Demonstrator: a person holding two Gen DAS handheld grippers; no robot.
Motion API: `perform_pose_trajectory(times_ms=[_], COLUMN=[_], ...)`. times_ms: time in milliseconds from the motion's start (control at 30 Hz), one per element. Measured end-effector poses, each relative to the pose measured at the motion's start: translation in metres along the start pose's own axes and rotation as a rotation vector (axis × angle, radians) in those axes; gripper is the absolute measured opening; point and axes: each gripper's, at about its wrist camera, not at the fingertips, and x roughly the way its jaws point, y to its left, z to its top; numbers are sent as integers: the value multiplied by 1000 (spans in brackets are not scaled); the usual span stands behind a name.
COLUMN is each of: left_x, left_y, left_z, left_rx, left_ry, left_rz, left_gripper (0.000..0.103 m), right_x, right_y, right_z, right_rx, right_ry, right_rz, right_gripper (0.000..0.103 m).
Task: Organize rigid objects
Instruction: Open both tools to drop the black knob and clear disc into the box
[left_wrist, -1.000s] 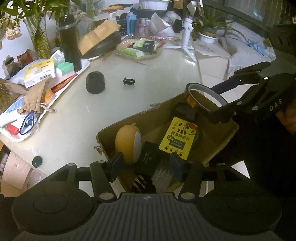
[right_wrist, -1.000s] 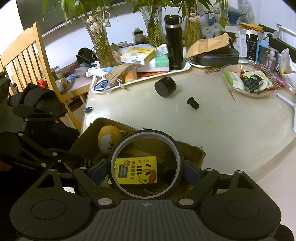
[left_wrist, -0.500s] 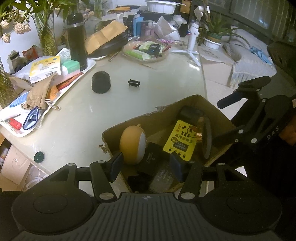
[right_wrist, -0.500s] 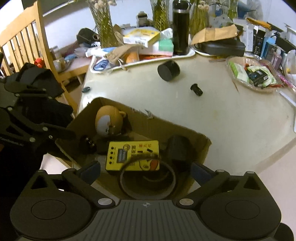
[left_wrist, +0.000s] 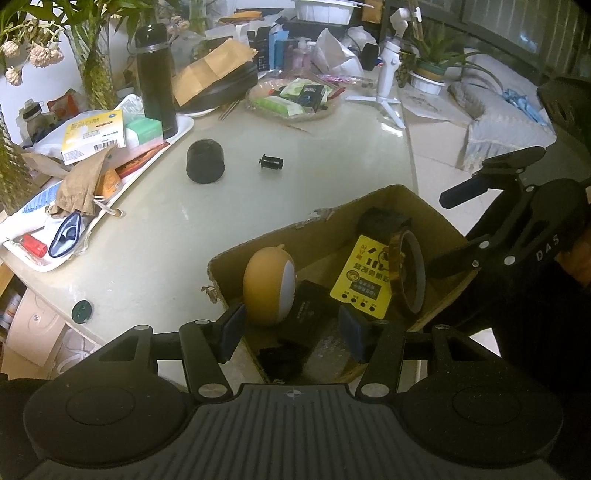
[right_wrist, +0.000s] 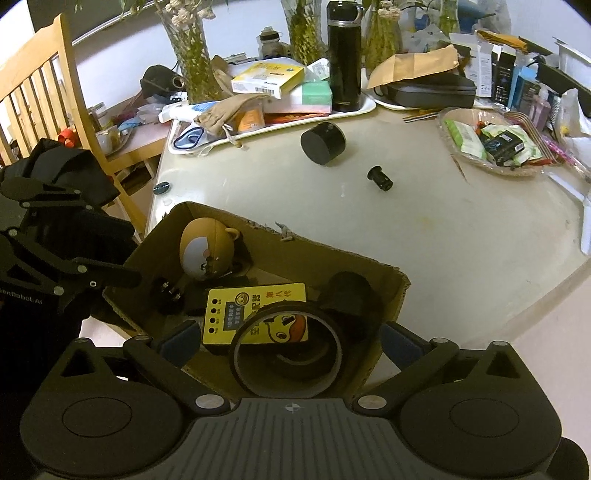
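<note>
A cardboard box (left_wrist: 369, 210) (right_wrist: 325, 258) sits at the table's near edge. In it are an orange bear toy (left_wrist: 267, 290) (right_wrist: 207, 254), a yellow card (left_wrist: 364, 277) (right_wrist: 255, 306), dark items and a brown tape ring (left_wrist: 410, 275) (right_wrist: 288, 349) standing on edge against the box wall. My right gripper (right_wrist: 284, 339) is open, its fingers wide on either side of the ring, not touching it. My left gripper (left_wrist: 291, 328) is open and empty over the box's near side. A black round cap (left_wrist: 205, 160) (right_wrist: 323, 142) and a small black spool (left_wrist: 272, 162) (right_wrist: 380, 178) lie on the table.
A white tray (left_wrist: 37, 262) (right_wrist: 354, 109) with boxes, a pouch and a black flask (left_wrist: 155, 77) (right_wrist: 344, 55) is at the far left. A dish of packets (left_wrist: 295, 99) (right_wrist: 491, 142), vases, a white tripod (left_wrist: 388, 62) and a wooden chair (right_wrist: 40, 96) surround the table.
My right gripper lowered the tape ring into the box, opened and let it go. The ring now stands in the box. My left gripper stayed open.
</note>
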Motion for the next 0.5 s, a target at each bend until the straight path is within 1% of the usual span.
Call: perform_pose_trajectory(times_ms=[367,500], left_x=[1,2], left_y=[2,4], left_z=[1,4], left_rx=[-9,-17], left_ry=[-2,-12], left_rz=[8,11], left_gripper=[54,55], right_x=[-2,-3], right_y=[-6,-10], right_z=[3,8], right_rx=[38,63], right_ry=[-39,-71], right_rz=[-5,-14], right_gripper=[103,103])
